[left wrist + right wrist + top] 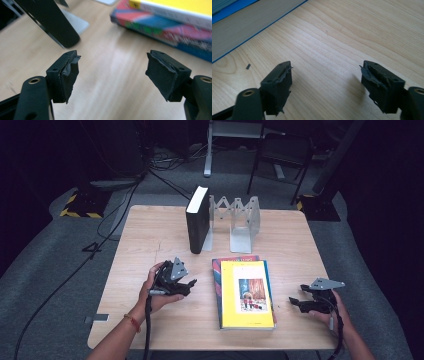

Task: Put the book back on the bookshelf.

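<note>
While both hands rest on the table:
Rack: holds one upright black book at its left end.
Yellow book: flat on a colourful book, between grippers.
Left gripper: jaws wide, empty.
Right gripper: jaws wide, empty.

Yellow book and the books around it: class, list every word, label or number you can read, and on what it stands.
Yellow book: a line of print above the cover picture, too small to read.
Colourful book beneath it: spine markings blurred.
Black book: no text visible.
Nothing is readable.
</note>
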Demonstrator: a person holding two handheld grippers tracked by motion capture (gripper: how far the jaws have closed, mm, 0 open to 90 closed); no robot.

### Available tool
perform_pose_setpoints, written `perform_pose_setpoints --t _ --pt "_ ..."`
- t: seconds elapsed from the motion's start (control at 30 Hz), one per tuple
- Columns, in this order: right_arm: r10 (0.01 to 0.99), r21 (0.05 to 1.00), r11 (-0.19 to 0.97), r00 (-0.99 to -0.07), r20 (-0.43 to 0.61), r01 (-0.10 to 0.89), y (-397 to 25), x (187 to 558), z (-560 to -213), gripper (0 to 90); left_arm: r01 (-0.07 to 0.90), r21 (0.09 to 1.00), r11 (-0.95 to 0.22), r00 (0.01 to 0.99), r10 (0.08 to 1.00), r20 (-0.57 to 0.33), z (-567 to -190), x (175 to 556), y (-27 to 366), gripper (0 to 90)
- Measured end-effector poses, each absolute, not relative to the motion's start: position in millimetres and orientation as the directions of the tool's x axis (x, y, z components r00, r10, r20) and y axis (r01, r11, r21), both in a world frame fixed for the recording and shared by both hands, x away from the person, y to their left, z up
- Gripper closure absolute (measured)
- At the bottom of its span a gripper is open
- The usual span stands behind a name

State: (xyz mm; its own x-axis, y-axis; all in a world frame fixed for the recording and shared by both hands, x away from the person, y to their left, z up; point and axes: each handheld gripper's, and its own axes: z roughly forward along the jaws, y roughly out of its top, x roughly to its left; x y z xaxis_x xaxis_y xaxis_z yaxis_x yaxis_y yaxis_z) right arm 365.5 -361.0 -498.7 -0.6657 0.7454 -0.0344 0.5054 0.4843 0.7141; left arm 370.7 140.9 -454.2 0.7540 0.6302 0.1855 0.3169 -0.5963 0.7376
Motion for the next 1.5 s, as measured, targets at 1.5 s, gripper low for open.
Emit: perform_pose_setpoints --t 1.5 --pt "0.422 0.71 0.629 -0.906 0.031 0.317 -280.3 276.5 -446.5 54.1 0.414 0.699 -0.583 0.821 0.57 -0.011 -504.2 327.6 161.7 21.8"
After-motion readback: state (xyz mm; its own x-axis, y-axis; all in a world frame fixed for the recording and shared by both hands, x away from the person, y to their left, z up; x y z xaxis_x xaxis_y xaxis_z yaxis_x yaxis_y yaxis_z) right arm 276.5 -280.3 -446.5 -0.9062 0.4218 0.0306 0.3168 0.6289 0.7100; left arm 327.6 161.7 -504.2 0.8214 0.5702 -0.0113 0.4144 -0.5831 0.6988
